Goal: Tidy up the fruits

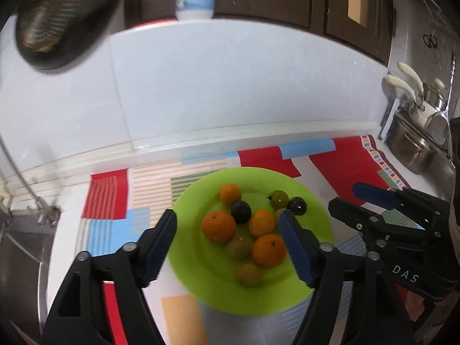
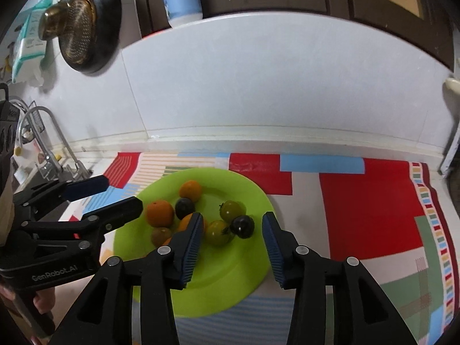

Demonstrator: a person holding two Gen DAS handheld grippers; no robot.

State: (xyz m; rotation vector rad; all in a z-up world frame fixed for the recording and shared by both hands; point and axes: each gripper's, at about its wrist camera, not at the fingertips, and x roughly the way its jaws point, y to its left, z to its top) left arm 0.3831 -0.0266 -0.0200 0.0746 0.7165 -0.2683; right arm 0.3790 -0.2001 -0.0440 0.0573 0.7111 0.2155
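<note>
Biggest risk here, as a guess: the fruits are bunched so tight on the green plate (image 1: 322, 230) that a neighbour could get knocked when one is picked. The round ones would likely roll, maybe off the rim onto the patterned cloth (image 2: 371, 215) covering the worktop. The orange fruits (image 1: 218, 227) are packed against a dark plum (image 1: 241, 212), and a second dark plum (image 2: 243, 226) is touching a green tomato (image 2: 217, 232), so a clean grab isn't given much room. A plate nudge is also possible, since it looks light and is just sitting on the cloth.

Nothing is held at the moment. The left gripper (image 1: 228, 247) is hovering above the near side of the plate, tilted down toward the pile, jaws spread fairly wide with only air between them. The right gripper (image 2: 233, 248) is held the same way from the other side, angled down over the near half of the plate, jaws parted less widely and empty too. Both are quite close together over the same plate, so a bump between them can't be ruled out either.
</note>
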